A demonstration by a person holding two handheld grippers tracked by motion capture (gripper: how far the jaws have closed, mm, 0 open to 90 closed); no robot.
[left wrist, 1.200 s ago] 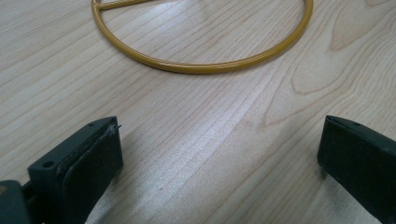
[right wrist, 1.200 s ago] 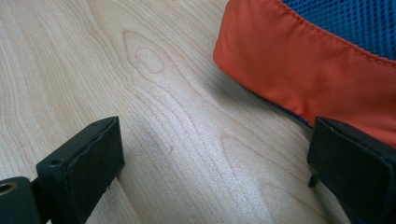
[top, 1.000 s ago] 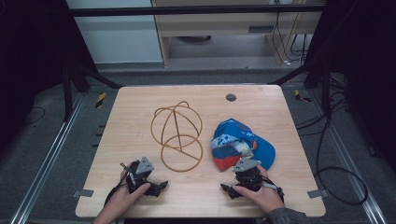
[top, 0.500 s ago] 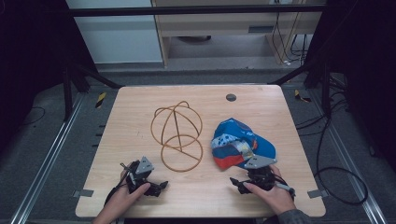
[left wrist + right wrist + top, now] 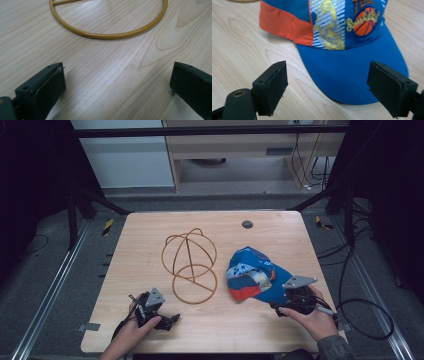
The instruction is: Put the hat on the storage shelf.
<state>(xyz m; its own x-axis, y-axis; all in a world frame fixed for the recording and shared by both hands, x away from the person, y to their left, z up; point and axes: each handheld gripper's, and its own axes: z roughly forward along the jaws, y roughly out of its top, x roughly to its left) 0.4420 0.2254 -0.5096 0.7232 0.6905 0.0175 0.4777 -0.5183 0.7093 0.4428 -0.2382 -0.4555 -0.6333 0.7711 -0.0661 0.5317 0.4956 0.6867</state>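
Observation:
A blue cap (image 5: pixel 252 277) with orange and white panels lies on the right half of the wooden table (image 5: pixel 150 230). In the right gripper view the cap (image 5: pixel 342 50) shows a basketball print, and its blue brim reaches between my jaws. My right gripper (image 5: pixel 291 298) is open at the brim's near edge, and the right gripper view has it (image 5: pixel 329 87) holding nothing. A gold wire stand (image 5: pixel 190 262) rises at the table's centre. Its base ring (image 5: pixel 110 35) lies just ahead of my left gripper (image 5: pixel 117 85), which is open. The left gripper (image 5: pixel 157 309) rests on the table near the front left edge.
A small dark round cap (image 5: pixel 247 224) is set into the table at the back. Cables (image 5: pixel 360 305) trail on the floor at the right. Metal rails (image 5: pixel 47 295) run along the floor beside the table.
My right gripper has moved right and slightly forward, up to the cap's brim. The left gripper, the wire stand and the cap have stayed put.

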